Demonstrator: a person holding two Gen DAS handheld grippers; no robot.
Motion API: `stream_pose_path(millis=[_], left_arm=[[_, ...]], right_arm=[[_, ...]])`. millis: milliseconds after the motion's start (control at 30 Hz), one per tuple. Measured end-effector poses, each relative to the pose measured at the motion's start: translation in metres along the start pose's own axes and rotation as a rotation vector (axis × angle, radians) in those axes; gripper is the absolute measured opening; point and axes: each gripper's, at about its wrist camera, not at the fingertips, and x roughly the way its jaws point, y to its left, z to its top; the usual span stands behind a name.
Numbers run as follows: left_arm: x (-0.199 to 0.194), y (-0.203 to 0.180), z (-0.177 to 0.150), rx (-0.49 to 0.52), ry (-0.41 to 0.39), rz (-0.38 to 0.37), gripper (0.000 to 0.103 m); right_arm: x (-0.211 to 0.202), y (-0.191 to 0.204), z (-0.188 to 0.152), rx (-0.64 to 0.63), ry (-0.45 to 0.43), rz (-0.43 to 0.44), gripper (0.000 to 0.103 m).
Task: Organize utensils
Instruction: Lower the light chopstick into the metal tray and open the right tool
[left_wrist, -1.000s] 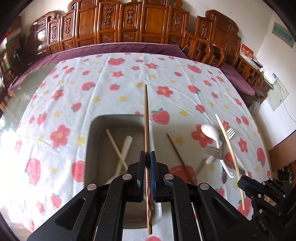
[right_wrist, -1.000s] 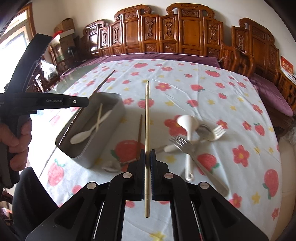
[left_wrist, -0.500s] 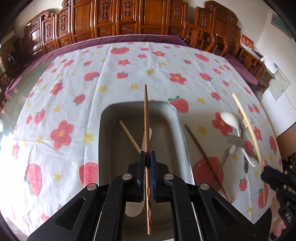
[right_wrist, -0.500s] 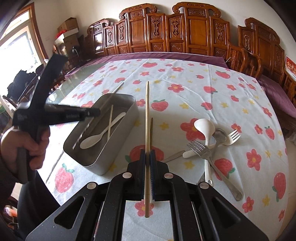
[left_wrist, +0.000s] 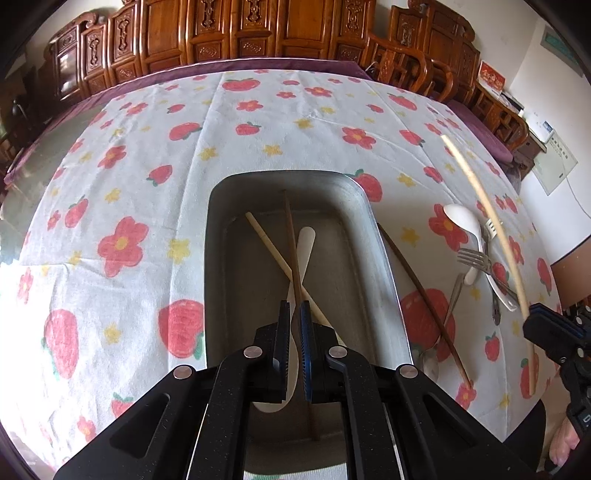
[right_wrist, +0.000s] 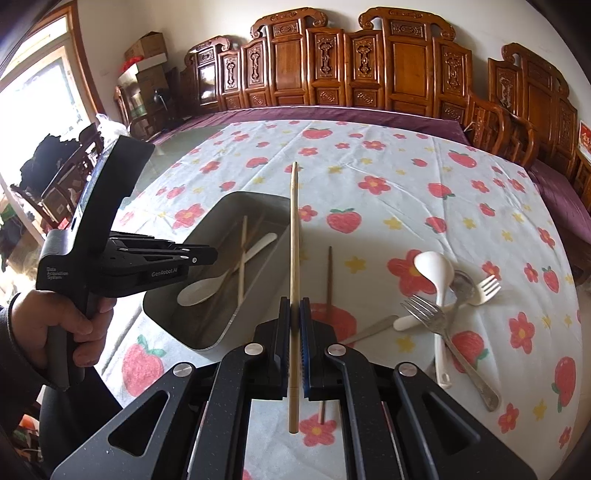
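Note:
A grey metal tray (left_wrist: 218, 236) lies on the flowered tablecloth. In it lie a pale chopstick (left_wrist: 275, 254), a white spoon (left_wrist: 304, 243) and a dark brown chopstick (left_wrist: 291, 236). My left gripper (left_wrist: 294, 314) hovers over the tray, its jaws slightly apart and empty, the dark chopstick lying below them. My right gripper (right_wrist: 294, 306) is shut on a pale wooden chopstick (right_wrist: 293, 229), held above the table right of the tray (right_wrist: 258, 201). The left gripper (right_wrist: 199, 254) shows over the tray in the right wrist view.
Right of the tray lie another dark chopstick (right_wrist: 329, 277), a white spoon (right_wrist: 436, 273), a metal spoon (right_wrist: 461, 284) and forks (right_wrist: 428, 312). Carved wooden chairs (right_wrist: 369, 74) line the far side. The table edge is near me.
My left gripper lowered over the tray and opened, and the dark chopstick dropped into the tray. My right gripper still holds its pale chopstick and drifted a little toward the tray.

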Motion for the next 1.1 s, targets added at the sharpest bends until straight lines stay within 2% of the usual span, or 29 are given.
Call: stream_pose_path(millis=[200, 433, 800, 967, 1100], left_arm=[[-0.027, 0.017, -0.002, -0.014, -0.060, 0.010, 0.005], [-0.063, 0.041, -0.007, -0.014, -0.136, 0.054, 0.005], [-0.085, 0.061, -0.014, -0.031, -0.179, 0.069, 0.005], [-0.084, 0.061, -0.018, -0.024, -0.182, 0.073, 0.005], [-0.085, 0.056, -0.020, -0.024, -0.184, 0.062, 0.005]], right_arm=[[0.016, 0.020, 0.009, -0.002, 0.012, 0.033, 0.006], [0.048, 0.048, 0.022, 0.020, 0.040, 0.093, 0.006], [0.101, 0.066, 0.032, 0.072, 0.107, 0.118, 0.008], [0.095, 0.060, 0.029, 0.071, 0.091, 0.131, 0.008], [0.070, 0.045, 0.032, 0.059, 0.032, 0.114, 0.008]])
